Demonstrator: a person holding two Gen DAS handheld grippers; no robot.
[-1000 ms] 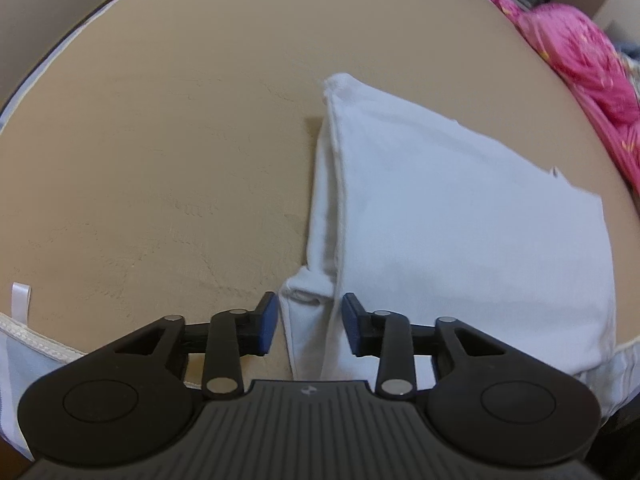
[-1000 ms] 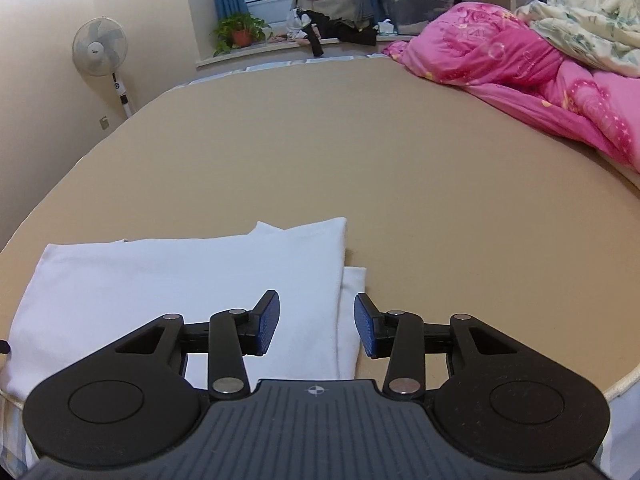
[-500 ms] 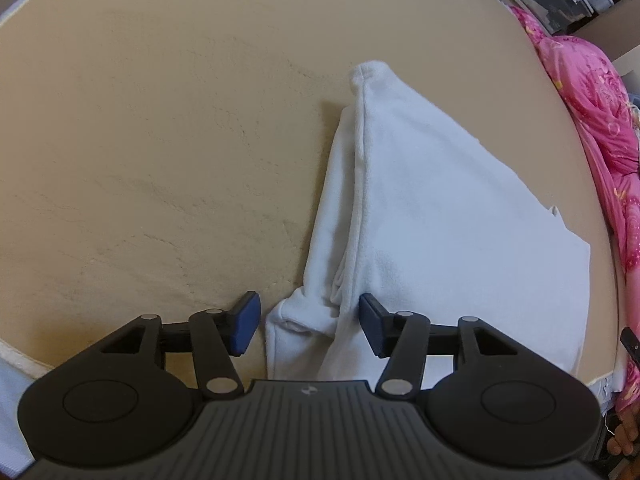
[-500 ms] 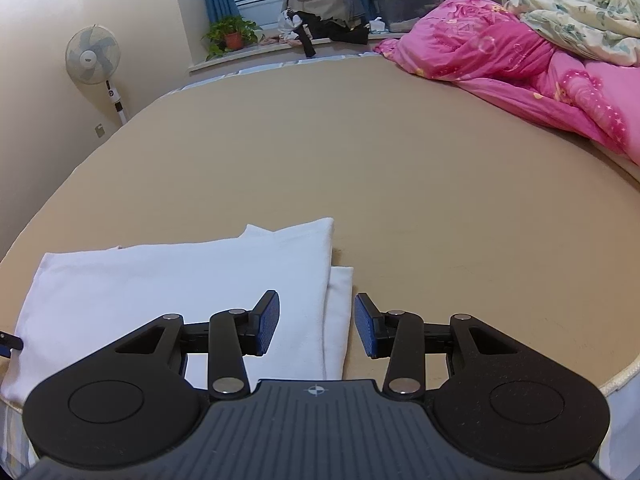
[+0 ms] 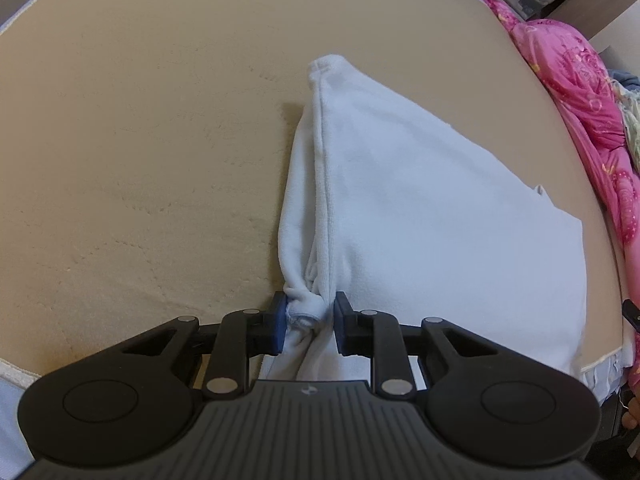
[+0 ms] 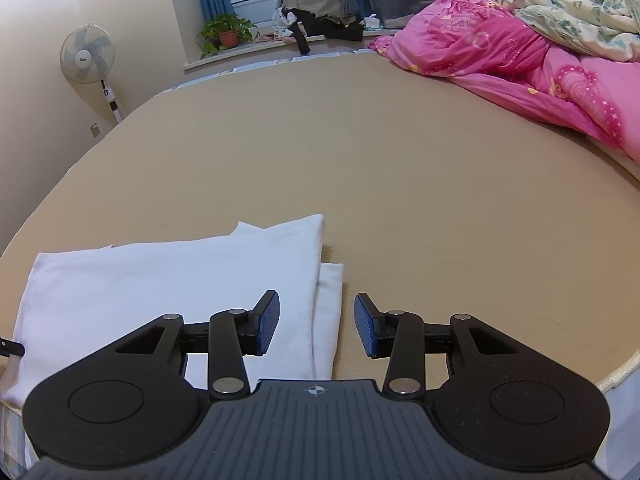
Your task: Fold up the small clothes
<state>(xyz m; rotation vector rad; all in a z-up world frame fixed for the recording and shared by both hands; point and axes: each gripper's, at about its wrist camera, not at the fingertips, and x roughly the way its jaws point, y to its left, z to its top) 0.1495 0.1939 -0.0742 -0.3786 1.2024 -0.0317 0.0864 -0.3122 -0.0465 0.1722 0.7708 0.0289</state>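
A white folded garment lies on the tan bed sheet near the front edge. My left gripper is at its near left corner. Its jaws are closing, and the blue pads pinch a bunched roll of the cloth's layered edge between them. In the right wrist view the same garment shows as a flat rectangle with a lower layer sticking out on its right side. My right gripper hovers open over that right edge, with nothing gripped between its pads.
A pink quilt and a floral blanket are heaped at the bed's far right. A standing fan, a potted plant and piled bags and bins stand by the window. The bed's piped front edge runs just below the grippers.
The left gripper's jaws widened around the garment's corner, then came together on it, bunching the cloth. The view tilted down slightly. The right gripper kept still and open.
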